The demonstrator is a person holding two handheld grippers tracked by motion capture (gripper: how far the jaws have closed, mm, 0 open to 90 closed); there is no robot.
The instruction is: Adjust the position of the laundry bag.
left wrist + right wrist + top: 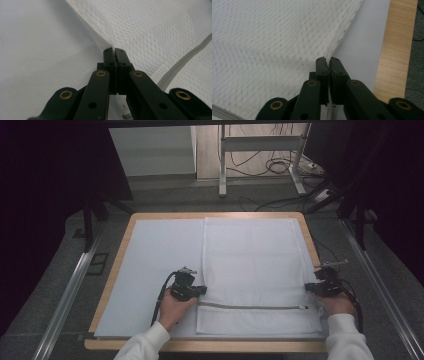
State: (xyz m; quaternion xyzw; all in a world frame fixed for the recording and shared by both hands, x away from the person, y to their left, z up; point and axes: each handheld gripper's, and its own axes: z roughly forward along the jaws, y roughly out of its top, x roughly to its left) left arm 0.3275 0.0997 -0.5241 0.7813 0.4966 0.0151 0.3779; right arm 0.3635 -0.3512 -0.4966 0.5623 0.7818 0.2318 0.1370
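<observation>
A white mesh laundry bag (252,270) with a grey zipper (250,307) lies flat on the right half of the table. My left gripper (200,290) is shut on the bag's left edge, just above the zipper. In the left gripper view its jaws (114,51) pinch the mesh bag (155,32) where its hem rises off the sheet. My right gripper (311,287) is shut on the bag's right edge. The right gripper view shows the mesh bag (274,37) nipped between the black jaws of my right gripper (328,60).
A pale sheet (155,265) covers the wooden tabletop (112,280), whose bare rim shows all round. Beyond the far edge stand a table frame (260,150) and loose cables (280,167) on the floor. A metal rail (67,295) runs along the left side.
</observation>
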